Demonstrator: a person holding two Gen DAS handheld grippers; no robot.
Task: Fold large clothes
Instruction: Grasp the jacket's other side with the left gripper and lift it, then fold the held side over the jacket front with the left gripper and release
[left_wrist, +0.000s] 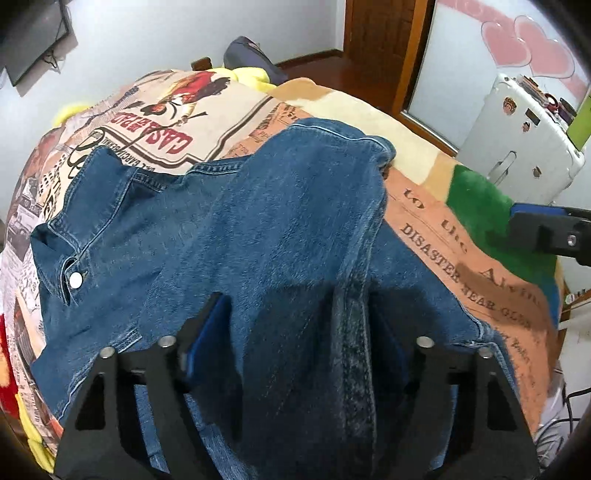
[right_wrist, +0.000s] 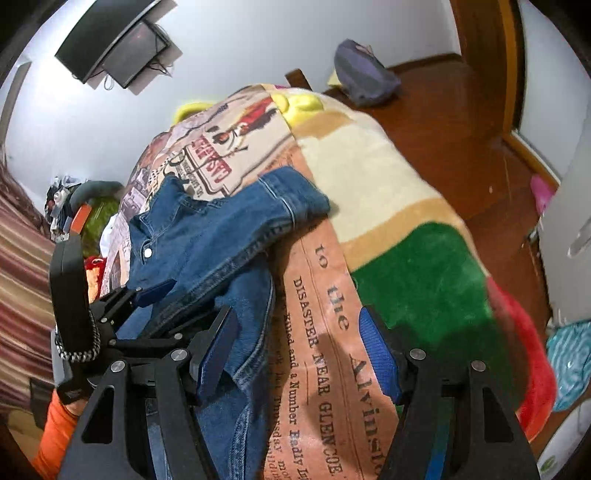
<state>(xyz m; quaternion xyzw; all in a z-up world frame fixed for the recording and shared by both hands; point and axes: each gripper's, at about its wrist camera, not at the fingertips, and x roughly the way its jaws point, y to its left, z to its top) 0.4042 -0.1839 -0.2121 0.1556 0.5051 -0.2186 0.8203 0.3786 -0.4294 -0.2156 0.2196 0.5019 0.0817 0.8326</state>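
We are partway through folding the blue denim jacket (left_wrist: 258, 221) on the printed blanket (left_wrist: 461, 266), one side lying folded over. Our left gripper (left_wrist: 295, 332) is straddling denim, jaws spread; our right gripper (right_wrist: 299, 350) is hovering spread and empty

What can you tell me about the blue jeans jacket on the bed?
The blue denim jacket looks faded, with pale stitched seams and a shiny round metal snap. It lies crumpled, partly folded over itself, on the printed newspaper-pattern blanket. The left gripper straddles a raised fold of it.

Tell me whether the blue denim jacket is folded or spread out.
Partly folded: the blue denim jacket lies bunched on the printed blanket, one panel doubled over another, collar and snap button showing.
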